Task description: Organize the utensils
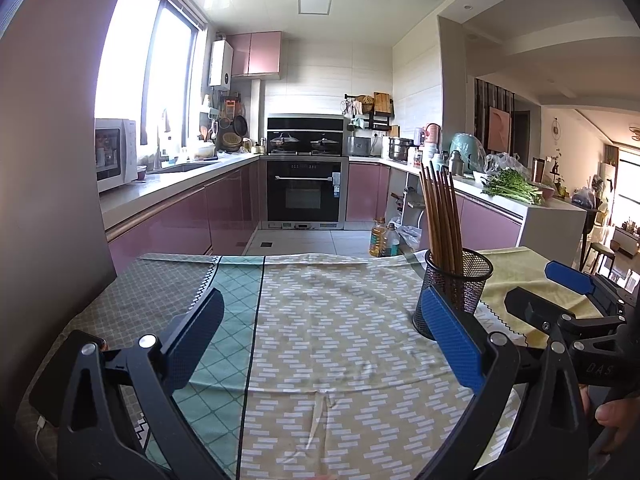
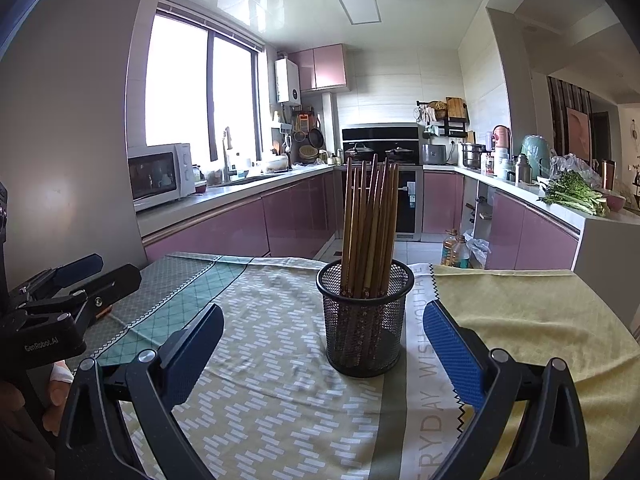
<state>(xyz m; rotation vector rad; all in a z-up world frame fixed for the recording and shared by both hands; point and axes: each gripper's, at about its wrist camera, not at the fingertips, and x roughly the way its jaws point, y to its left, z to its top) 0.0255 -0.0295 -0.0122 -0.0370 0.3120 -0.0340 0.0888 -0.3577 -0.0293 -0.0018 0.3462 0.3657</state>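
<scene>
A black mesh cup (image 2: 365, 320) stands upright on the patterned tablecloth (image 2: 272, 380), holding several brown wooden chopsticks (image 2: 370, 224). My right gripper (image 2: 324, 344) is open and empty, its blue pads set wide with the cup just ahead between them. My left gripper (image 1: 320, 332) is open and empty over bare cloth; the cup (image 1: 460, 292) with the chopsticks (image 1: 440, 216) stands just beyond its right pad. Each gripper shows at the edge of the other's view: the right one (image 1: 576, 292) and the left one (image 2: 60, 292).
A yellow cloth (image 2: 532, 320) covers the table's right part, a grey-green patterned cloth (image 1: 160, 280) the left. Beyond the far table edge lie the kitchen floor, oil bottles (image 2: 456, 250), pink cabinets and an oven (image 1: 304, 192). A grey wall (image 1: 48, 200) stands close on the left.
</scene>
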